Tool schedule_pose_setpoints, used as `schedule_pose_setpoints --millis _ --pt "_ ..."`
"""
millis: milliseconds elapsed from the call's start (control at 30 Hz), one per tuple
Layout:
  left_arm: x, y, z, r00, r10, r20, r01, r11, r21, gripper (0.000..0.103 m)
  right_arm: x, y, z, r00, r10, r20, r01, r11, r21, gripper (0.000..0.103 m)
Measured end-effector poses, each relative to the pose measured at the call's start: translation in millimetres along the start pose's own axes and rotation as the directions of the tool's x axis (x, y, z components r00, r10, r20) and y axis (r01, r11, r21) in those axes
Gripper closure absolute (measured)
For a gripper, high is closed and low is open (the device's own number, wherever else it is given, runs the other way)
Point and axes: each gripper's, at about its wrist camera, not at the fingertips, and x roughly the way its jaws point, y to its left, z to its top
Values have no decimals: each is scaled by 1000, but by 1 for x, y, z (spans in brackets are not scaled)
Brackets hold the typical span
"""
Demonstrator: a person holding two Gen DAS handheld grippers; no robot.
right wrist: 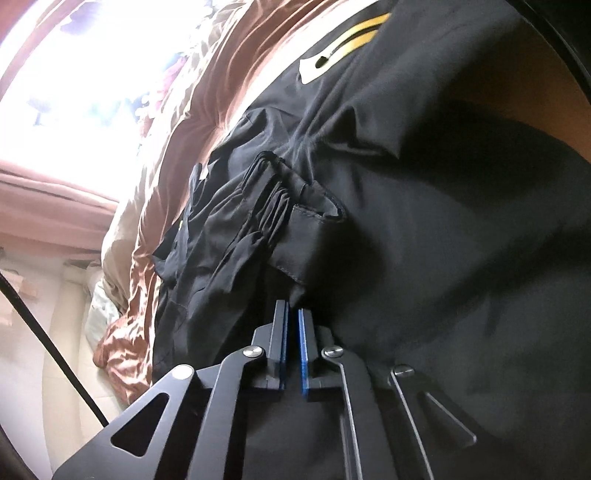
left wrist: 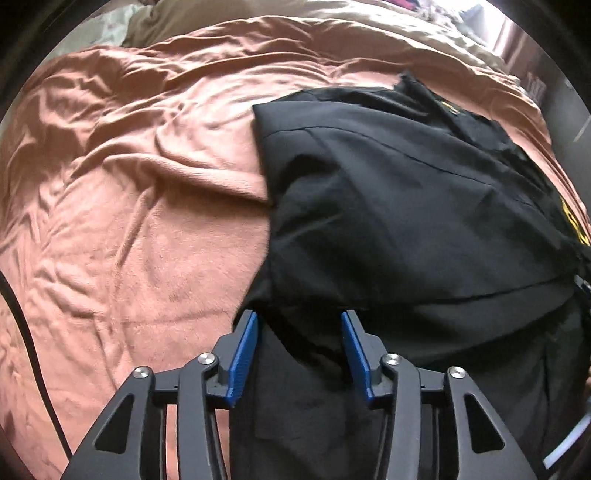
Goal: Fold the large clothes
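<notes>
A large black jacket (left wrist: 406,206) with yellow markings lies partly folded on a rumpled pink blanket (left wrist: 129,184). My left gripper (left wrist: 299,321) is open, its blue pads on either side of the jacket's near hem, with cloth lying between them. In the right wrist view the same jacket (right wrist: 424,240) fills the frame, with a gathered elastic cuff (right wrist: 273,199) and a yellow and white patch (right wrist: 343,51). My right gripper (right wrist: 292,314) is shut on a fold of the jacket just below the cuff.
A beige cover (left wrist: 258,22) lies at the far end of the bed. A black cable (left wrist: 33,350) runs along the left. In the right wrist view the bed edge drops to a pale floor (right wrist: 44,369), with a bright window (right wrist: 92,55) above.
</notes>
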Motion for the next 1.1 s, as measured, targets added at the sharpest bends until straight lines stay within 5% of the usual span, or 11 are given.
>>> schedule_pose_setpoints --millis 367,467,500,533,767,867,1100 --pt "-17 7 1 999 -19 34 22 993 -114 61 -19 -8 4 1000 22 18 -22 1000 -8 99" --pt "-34 4 -7 995 -72 63 81 985 -154 60 -52 -15 10 997 33 75 -32 999 -10 69" --pt "-41 1 -11 994 -84 72 95 983 -159 59 -63 -16 10 995 29 100 -28 1000 -9 44" --pt "-46 -3 -14 992 -96 78 107 981 -162 59 -77 -19 12 991 16 134 -14 1000 -10 35" --pt "-83 -26 -34 980 -143 141 166 971 -170 57 -135 -36 25 974 -73 216 81 996 -28 35" --pt "-93 -32 -43 978 -135 159 161 972 -169 48 -148 -45 33 967 -92 239 100 995 -21 35" --pt "-100 -29 -62 979 -108 174 143 969 -201 48 -177 -72 49 928 -150 340 154 988 14 35"
